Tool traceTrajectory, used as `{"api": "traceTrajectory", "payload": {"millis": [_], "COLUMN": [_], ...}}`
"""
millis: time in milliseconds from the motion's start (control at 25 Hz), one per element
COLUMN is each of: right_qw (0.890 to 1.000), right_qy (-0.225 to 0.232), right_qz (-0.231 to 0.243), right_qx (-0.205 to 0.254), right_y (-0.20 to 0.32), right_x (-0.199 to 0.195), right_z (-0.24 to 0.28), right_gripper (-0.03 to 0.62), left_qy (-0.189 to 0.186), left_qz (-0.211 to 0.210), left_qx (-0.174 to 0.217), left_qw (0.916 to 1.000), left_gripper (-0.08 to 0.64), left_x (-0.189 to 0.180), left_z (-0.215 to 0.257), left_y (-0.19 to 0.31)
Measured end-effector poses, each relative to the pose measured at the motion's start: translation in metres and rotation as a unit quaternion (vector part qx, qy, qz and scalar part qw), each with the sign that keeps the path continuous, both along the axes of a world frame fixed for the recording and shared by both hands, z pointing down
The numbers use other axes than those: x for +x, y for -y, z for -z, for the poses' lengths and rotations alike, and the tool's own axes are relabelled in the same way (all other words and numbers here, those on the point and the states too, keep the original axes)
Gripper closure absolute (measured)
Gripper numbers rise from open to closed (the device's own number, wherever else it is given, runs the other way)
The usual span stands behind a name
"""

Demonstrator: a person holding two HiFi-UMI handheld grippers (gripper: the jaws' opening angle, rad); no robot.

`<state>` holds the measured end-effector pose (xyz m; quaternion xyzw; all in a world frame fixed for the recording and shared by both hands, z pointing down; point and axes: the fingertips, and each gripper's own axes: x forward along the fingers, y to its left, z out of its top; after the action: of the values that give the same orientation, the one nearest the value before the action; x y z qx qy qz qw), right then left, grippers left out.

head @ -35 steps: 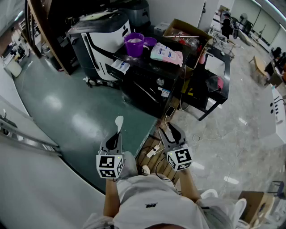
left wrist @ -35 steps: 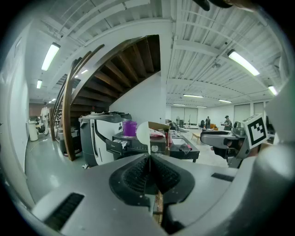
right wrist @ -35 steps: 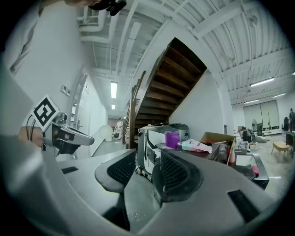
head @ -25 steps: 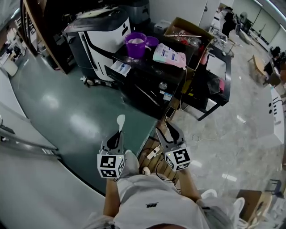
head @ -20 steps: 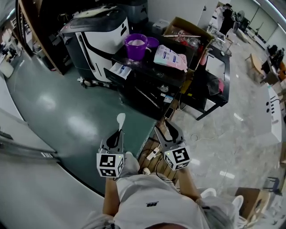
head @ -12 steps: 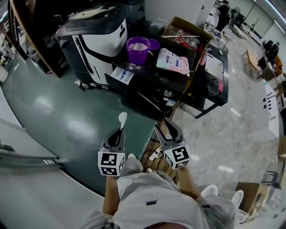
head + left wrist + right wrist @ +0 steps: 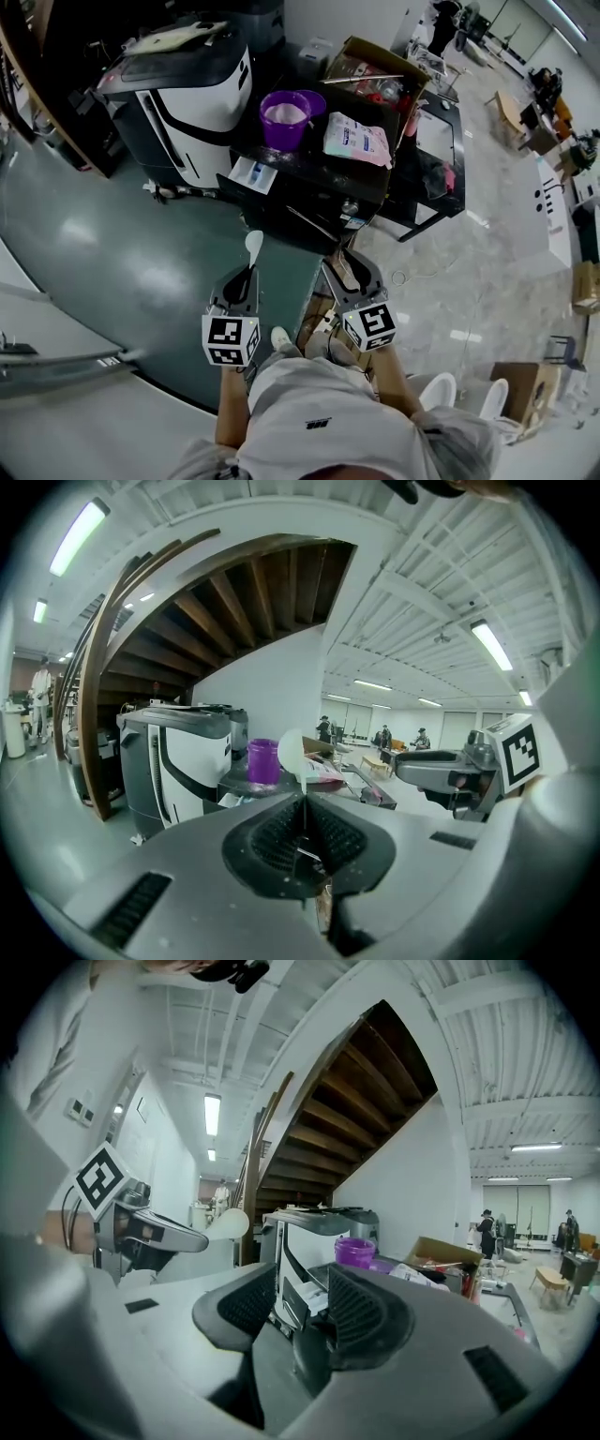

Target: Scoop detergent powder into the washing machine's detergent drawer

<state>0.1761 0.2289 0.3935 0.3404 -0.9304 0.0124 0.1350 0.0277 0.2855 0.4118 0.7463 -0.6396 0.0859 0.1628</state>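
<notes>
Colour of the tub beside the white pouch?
The round plastic tub is purple; the head view shows it best.

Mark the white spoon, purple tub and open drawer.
white spoon [image 7: 253, 243], head view, on its bowl.
purple tub [image 7: 281, 136], head view, on its outer wall.
open drawer [image 7: 251, 174], head view, on its white tray.

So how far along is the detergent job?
Done: the drawer is pulled open, and the left hand-held gripper is shut on the white spoon. In hand: the person stands short of the washing machine, right hand-held gripper open. Left: scooping from the purple bucket and tipping into the drawer.
</notes>
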Motion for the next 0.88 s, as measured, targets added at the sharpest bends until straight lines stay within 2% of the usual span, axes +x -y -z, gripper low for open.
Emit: {"api": "traceTrajectory", "payload": {"millis": [440, 880], "right_qw": [1.000, 0.999], "right_qy": [-0.011, 0.016], "right_qz": [-0.022, 0.020], "right_qx": [-0.020, -0.033], "right_y": [0.032, 0.122], "right_x": [-0.006, -0.038], "right_z": [-0.014, -0.016], "right_gripper": [0.426, 0.426], "left_qy": [-0.017, 0.008], "left_qz": [-0.017, 0.008], "left_qx": [-0.016, -0.024], "left_qw": [0.9996, 0.9997], "left_gripper": [0.545, 0.545], "left_x": [-0.008, -0.028], "left_z": [-0.013, -0.005], "left_y": [0.037, 0.115]}}
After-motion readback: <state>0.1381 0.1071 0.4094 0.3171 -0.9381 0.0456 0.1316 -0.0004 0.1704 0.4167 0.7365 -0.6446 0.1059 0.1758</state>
